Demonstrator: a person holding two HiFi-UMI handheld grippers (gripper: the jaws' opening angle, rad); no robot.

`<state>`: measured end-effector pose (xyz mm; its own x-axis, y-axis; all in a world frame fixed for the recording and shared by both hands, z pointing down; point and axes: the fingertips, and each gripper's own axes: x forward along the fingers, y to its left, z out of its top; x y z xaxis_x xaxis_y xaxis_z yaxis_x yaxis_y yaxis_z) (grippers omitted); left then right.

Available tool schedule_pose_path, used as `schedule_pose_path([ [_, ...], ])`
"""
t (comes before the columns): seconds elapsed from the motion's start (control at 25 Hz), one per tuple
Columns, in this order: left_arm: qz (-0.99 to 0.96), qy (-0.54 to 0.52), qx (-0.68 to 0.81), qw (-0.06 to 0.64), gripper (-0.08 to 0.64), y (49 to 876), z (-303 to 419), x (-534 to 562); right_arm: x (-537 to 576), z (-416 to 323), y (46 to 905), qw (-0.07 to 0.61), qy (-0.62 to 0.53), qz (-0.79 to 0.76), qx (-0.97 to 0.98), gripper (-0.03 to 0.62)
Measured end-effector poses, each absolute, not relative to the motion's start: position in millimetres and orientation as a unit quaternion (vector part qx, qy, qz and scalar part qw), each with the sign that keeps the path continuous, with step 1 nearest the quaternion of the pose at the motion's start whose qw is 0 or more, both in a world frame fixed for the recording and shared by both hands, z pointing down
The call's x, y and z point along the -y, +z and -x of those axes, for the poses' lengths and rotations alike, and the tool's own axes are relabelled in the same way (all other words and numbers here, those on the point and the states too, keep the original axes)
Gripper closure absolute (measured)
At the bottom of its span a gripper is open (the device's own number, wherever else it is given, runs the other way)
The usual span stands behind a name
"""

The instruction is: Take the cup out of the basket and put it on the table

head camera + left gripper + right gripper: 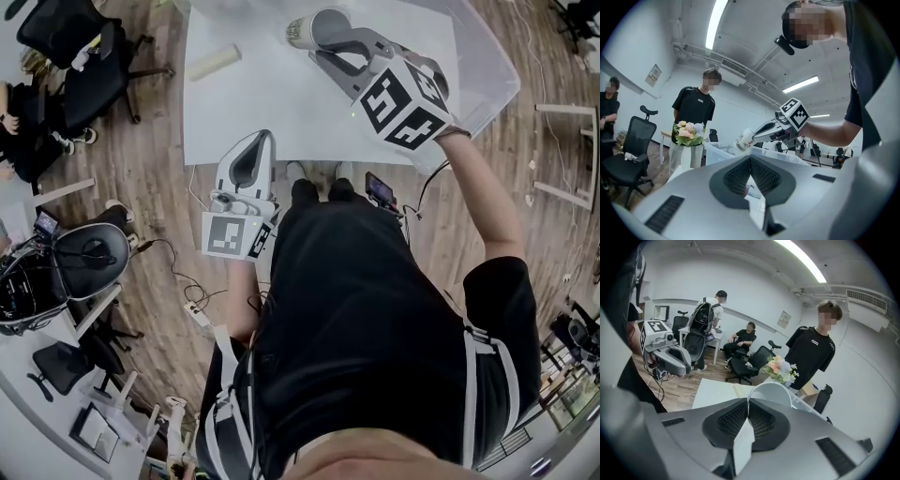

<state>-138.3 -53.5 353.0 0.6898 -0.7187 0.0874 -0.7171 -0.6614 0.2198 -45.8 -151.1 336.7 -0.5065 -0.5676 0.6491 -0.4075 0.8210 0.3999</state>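
Cup (774, 389) (rim pinched) half hidden behind right gripper (748, 403).

Office: black swivel chairs (89, 80), white table (281, 103), ceiling strip lights (716, 23)

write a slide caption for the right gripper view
Right gripper pinching the rim of a white paper cup, white table and a flower bouquet beyond

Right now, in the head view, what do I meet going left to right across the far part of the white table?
Cream roll → cup, held by the right gripper → clear basket at the table's right edge.
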Motion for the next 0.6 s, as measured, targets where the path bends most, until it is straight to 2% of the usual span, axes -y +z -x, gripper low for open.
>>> schedule_pose_path([
  [0.24,-0.900,-0.008,0.418,0.123,0.538,355,169,47,141,122,341,0.397,-0.125,-0.214,0.883,0.563],
  [0.4,-0.891,-0.013,0.436,0.125,0.538,356,191,44,143,164,370,0.425,-0.158,-0.188,0.871,0.563],
  [0.6,-0.879,-0.023,0.458,0.129,0.538,358,213,44,152,197,428,0.452,-0.132,-0.166,0.867,0.563],
])
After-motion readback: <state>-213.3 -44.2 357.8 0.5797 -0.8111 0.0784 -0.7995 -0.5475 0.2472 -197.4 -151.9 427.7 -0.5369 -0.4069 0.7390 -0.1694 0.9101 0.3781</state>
